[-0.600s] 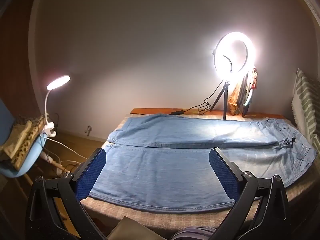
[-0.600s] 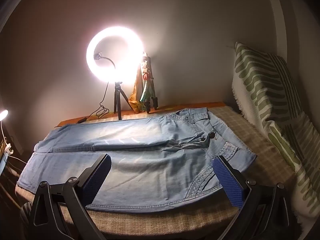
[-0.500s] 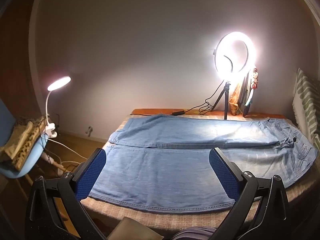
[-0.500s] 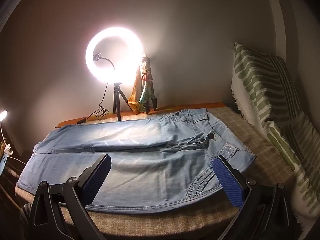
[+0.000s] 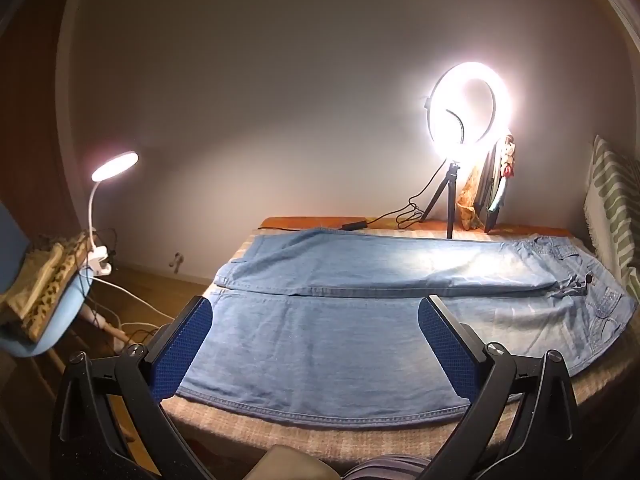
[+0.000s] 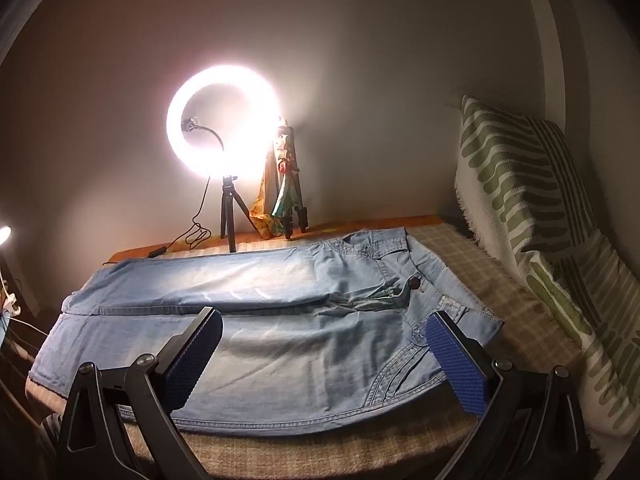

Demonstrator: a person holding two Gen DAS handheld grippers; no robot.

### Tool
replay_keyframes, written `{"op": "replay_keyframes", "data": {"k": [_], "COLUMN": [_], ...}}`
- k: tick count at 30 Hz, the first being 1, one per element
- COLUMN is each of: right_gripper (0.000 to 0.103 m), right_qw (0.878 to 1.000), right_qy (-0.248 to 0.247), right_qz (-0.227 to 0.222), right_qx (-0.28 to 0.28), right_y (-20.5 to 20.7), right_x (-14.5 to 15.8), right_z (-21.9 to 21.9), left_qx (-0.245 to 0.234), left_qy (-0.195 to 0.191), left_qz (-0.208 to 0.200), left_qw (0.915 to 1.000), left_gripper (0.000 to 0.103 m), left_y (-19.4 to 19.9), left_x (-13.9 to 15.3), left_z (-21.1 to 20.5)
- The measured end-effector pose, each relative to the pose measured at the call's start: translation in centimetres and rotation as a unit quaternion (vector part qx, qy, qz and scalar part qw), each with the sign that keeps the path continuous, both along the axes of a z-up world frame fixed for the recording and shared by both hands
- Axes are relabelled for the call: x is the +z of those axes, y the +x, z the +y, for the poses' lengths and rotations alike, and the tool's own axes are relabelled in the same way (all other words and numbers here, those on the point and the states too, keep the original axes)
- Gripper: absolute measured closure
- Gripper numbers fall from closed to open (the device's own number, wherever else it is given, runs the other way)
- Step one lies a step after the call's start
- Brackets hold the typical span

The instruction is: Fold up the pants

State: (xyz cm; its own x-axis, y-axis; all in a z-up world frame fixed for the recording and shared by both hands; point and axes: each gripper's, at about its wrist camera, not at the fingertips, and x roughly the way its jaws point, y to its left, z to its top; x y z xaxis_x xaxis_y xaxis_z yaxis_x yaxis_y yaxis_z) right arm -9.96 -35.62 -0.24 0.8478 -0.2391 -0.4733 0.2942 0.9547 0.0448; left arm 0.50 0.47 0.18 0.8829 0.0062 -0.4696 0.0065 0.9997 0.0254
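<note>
Light blue jeans (image 5: 360, 304) lie flat and spread out on a plaid-covered surface, legs to the left, waist to the right. They also show in the right wrist view (image 6: 280, 320), with the waist button (image 6: 415, 282) near the right. My left gripper (image 5: 316, 344) is open and empty, above the near leg by the front edge. My right gripper (image 6: 324, 356) is open and empty, above the near hip and pocket area.
A lit ring light on a tripod (image 5: 468, 108) stands at the back, also in the right wrist view (image 6: 224, 132). A green-patterned pillow (image 6: 540, 220) leans at the right. A desk lamp (image 5: 114, 166) and a blue chair (image 5: 44, 320) stand at the left.
Both views have shifted very slightly; the jeans lie as before and both grippers stay open.
</note>
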Motion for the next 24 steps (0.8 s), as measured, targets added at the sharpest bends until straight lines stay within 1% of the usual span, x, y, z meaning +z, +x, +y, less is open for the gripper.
{"op": "replay_keyframes", "data": {"k": [24], "right_gripper": [0.0], "right_qw": [1.0], "right_qy": [-0.011], "right_qz": [-0.008], "right_qx": [0.0], "right_y": [-0.08], "right_x": [0.37], "right_z": [0.3], "left_qx": [0.007], "left_qy": [-0.002], "left_qz": [0.003], "left_qw": [1.0], "left_gripper": [0.0], "left_y": [-0.23], "left_x": [-0.71], "left_z": [-0.04]}}
